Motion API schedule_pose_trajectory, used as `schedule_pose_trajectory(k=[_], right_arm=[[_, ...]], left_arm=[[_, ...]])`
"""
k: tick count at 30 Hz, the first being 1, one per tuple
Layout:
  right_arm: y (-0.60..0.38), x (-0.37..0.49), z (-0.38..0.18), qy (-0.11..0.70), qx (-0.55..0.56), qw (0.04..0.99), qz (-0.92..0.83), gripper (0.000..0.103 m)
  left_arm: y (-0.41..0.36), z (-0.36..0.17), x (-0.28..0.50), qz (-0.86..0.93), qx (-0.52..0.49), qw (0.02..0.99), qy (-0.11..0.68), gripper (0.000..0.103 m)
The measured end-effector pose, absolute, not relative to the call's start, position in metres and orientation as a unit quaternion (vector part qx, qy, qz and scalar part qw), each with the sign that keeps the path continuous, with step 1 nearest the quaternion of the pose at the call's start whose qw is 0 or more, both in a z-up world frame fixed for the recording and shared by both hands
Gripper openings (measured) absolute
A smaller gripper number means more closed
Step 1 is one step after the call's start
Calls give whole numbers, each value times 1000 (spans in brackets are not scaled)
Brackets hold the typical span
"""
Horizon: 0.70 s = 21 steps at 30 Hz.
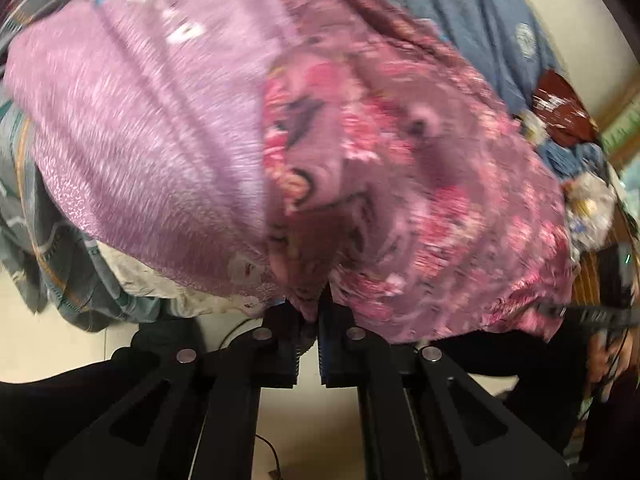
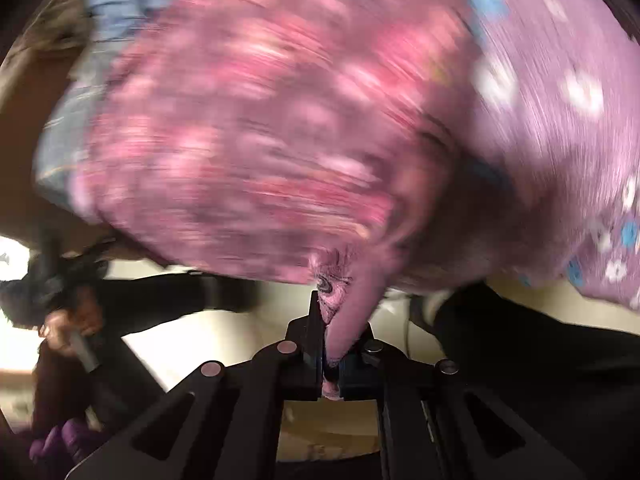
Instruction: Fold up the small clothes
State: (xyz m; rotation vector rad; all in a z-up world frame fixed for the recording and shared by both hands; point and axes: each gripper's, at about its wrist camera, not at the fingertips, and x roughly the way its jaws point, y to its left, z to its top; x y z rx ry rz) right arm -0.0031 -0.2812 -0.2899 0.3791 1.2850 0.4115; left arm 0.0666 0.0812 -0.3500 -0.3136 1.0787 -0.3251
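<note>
A small pink floral garment (image 1: 400,184) hangs spread in the air, blurred by motion. My left gripper (image 1: 310,312) is shut on its lower edge. My right gripper (image 2: 332,332) is shut on another edge of the same garment (image 2: 248,148). Behind it lies a lilac patterned cloth (image 1: 152,136), also seen in the right wrist view (image 2: 560,128). The other gripper shows at the right edge of the left wrist view (image 1: 592,316).
A blue garment (image 1: 472,12) and a grey patterned sheet (image 1: 52,248) lie behind. A pile of mixed clothes (image 1: 588,200) sits at the right. The pale floor (image 1: 48,340) shows below. The person's hand (image 2: 68,328) holds the other gripper's handle.
</note>
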Motion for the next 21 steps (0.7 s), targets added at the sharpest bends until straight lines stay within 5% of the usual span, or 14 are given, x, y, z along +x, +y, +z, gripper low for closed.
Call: schedule_pose_trajectory(k=[10, 21], right_arm=[[-314, 13, -142, 402, 230, 842, 276, 4], [-358, 134, -115, 308, 321, 870, 213, 4]], left_arm=[[121, -246, 68, -264, -232, 830, 432, 4], [154, -163, 167, -260, -311, 831, 380, 4]])
